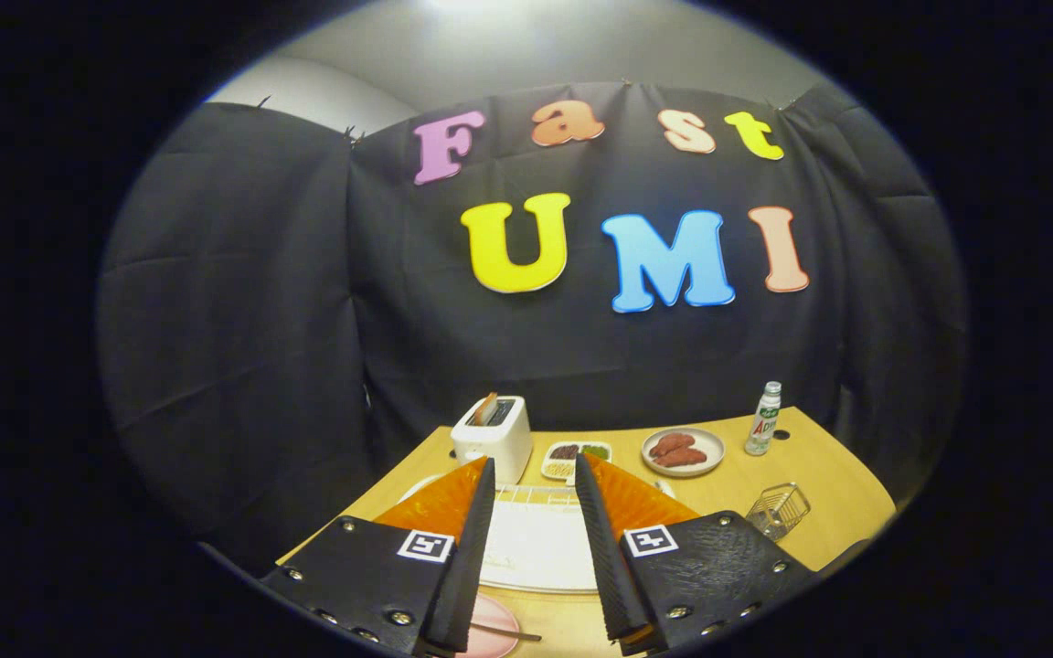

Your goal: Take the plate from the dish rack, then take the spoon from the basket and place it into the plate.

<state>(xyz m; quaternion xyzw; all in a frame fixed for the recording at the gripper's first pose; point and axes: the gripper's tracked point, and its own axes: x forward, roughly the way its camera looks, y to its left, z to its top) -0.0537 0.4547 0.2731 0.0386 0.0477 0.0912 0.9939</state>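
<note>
Holding the gripper (534, 475) above the wooden table (837, 493), you are keeping its two fingers spread apart, pinching nothing. Beyond the left finger (476, 548) a white toaster (493, 436) is standing with a slice poking out of its slot. Between the fingers the white dish rack (537, 539) is lying flat, and close under them the pink plate (490, 640) is sitting on the table with the spoon (513, 632) resting across it. Ahead of the gap a small divided dish (575, 459) is sitting, then a plate of sausages (683, 451). Beside the right finger (604, 557) the wire basket (779, 510) is standing, and a bottle (763, 419) is rising beyond it near the cloth.
</note>
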